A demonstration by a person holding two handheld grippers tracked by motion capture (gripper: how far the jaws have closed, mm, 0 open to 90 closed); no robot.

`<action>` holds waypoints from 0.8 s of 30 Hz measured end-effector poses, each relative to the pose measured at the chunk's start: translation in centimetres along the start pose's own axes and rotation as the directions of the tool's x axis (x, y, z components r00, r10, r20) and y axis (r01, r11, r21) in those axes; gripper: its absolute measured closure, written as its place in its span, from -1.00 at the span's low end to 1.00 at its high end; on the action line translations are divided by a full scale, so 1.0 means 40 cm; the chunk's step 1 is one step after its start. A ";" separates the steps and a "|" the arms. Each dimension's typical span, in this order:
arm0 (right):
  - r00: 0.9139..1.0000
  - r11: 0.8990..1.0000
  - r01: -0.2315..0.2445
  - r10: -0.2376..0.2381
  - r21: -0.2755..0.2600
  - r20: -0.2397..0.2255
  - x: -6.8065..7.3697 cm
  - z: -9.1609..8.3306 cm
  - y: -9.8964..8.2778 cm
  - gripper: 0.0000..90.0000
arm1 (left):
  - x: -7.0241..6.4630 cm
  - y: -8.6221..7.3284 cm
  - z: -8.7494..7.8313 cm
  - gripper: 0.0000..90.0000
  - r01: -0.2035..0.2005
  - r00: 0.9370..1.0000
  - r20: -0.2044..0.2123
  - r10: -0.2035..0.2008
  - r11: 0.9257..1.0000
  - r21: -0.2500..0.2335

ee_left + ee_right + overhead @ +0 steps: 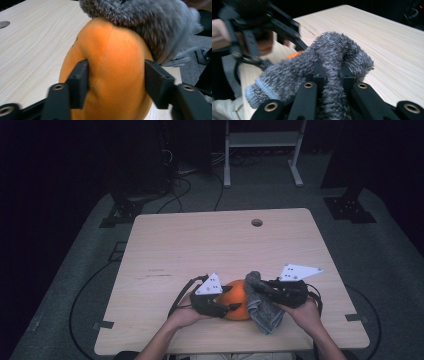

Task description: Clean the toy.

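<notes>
Near table's front edge, left gripper jaws clamp upright orange plush; right gripper jaws pinch drooping grey sock.

No readable text, labels, brands or numbers anywhere.

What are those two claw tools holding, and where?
The right gripper pinches a fold of the fuzzy grey sock. The left gripper straddles the soft orange ball's sides; whether it grips is unclear.
</notes>
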State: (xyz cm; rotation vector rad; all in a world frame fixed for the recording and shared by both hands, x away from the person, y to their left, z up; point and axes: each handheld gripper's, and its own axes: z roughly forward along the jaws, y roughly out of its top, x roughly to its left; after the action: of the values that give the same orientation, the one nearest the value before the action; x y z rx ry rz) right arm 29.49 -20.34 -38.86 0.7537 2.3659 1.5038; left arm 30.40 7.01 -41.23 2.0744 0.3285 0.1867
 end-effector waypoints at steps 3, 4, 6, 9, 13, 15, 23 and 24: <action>1.000 0.999 -0.030 0.030 0.019 -0.008 -0.014 -0.011 -0.026 0.77 | 0.011 -0.002 0.009 -0.48 0.041 0.999 -0.005 -0.041 0.999 0.004; 1.000 0.999 -0.030 0.030 0.025 -0.008 -0.014 -0.013 -0.031 0.77 | 0.012 -0.004 0.016 -0.54 0.057 0.998 -0.002 -0.057 0.998 0.011; 1.000 0.999 -0.025 0.025 0.033 -0.011 -0.006 -0.019 -0.038 0.77 | 0.011 -0.007 0.022 -0.52 0.058 0.998 0.007 -0.058 0.998 0.020; 0.999 0.999 0.000 0.002 0.043 -0.039 0.019 -0.024 -0.033 0.77 | 0.006 -0.007 0.024 -0.41 0.041 0.999 0.022 -0.042 0.998 0.042; 0.994 0.996 0.073 -0.068 0.055 -0.082 0.063 -0.008 0.001 0.78 | -0.024 -0.001 0.028 -0.25 -0.048 0.998 0.031 0.046 0.996 0.073; 0.992 0.992 0.106 -0.101 0.067 -0.082 0.079 0.009 0.021 0.78 | -0.030 0.001 0.028 -0.23 -0.070 0.997 0.026 0.068 0.994 0.083; 0.999 1.000 0.027 -0.027 0.013 -0.039 0.023 0.014 0.007 0.78 | -0.001 -0.014 0.014 -0.13 0.005 1.000 0.017 -0.006 0.999 0.035; 0.999 1.000 0.014 -0.014 0.010 -0.030 0.015 0.009 0.000 0.78 | 0.002 -0.014 0.013 -0.13 0.009 1.000 0.018 -0.010 1.000 0.029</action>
State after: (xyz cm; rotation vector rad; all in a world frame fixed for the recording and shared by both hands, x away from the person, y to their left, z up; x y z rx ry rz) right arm 29.13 -19.75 -38.98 0.7205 2.3973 1.5079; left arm 30.51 6.89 -41.97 2.1012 0.3315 0.1579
